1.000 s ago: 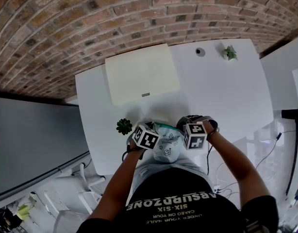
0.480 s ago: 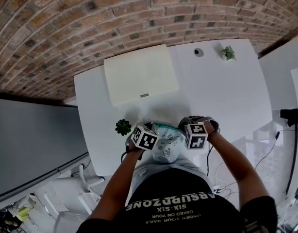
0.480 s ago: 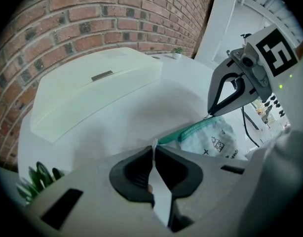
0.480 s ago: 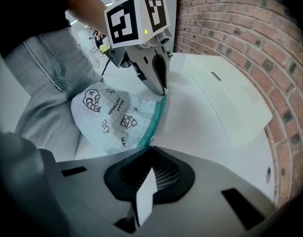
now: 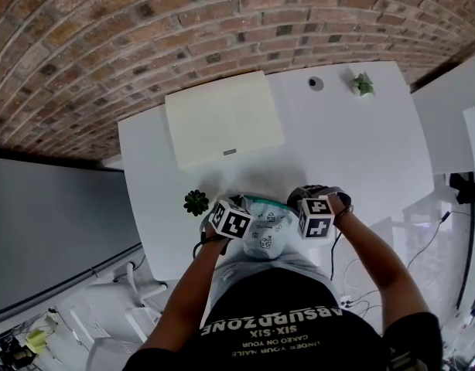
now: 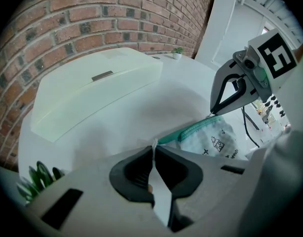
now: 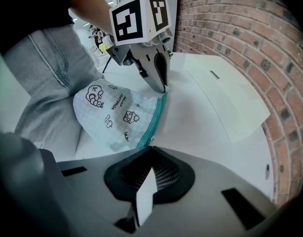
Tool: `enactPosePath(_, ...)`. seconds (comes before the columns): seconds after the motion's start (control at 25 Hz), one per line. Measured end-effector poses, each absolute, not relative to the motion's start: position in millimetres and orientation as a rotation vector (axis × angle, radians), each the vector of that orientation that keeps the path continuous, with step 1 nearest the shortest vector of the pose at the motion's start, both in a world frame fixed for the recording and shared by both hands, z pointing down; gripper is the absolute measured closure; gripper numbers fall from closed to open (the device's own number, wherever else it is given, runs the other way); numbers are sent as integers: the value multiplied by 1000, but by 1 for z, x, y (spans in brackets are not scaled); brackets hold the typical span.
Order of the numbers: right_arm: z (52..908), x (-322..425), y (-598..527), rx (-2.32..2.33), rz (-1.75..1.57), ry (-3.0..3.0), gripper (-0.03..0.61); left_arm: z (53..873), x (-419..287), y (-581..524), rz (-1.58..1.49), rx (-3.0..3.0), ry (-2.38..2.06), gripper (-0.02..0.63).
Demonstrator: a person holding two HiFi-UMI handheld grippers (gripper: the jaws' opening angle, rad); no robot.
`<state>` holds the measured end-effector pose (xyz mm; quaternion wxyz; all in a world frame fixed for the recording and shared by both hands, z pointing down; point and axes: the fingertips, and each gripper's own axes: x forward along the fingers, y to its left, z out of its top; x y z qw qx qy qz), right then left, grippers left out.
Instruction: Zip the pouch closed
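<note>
Head view: pale-blue printed fabric pouch (image 5: 267, 230) at near edge of white bench (image 5: 361, 145), between left gripper (image 5: 231, 216) and right gripper (image 5: 315, 216), by person's lap (image 5: 261, 265).
Left gripper view: jaws almost together, pinching pouch's corner tab.
Right gripper view: jaws closed on end of teal zipper (image 7: 155, 117); pouch spans from there to left gripper's tip.

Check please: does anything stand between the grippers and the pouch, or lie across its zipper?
Nothing visible does. The left gripper and the right gripper are each shut on one end of the pouch. The teal zipper that runs between them is bare, with nothing over it.
</note>
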<state>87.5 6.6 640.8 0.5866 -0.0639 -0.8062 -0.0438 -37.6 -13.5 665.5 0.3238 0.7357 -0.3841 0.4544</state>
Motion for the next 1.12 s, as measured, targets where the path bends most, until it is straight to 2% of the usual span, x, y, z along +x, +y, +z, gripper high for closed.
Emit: enactPosePath(1.12, 649, 118, 12, -72, -83, -1869, 578, 665, -37, -13, 1179, 1928, -1016, 592)
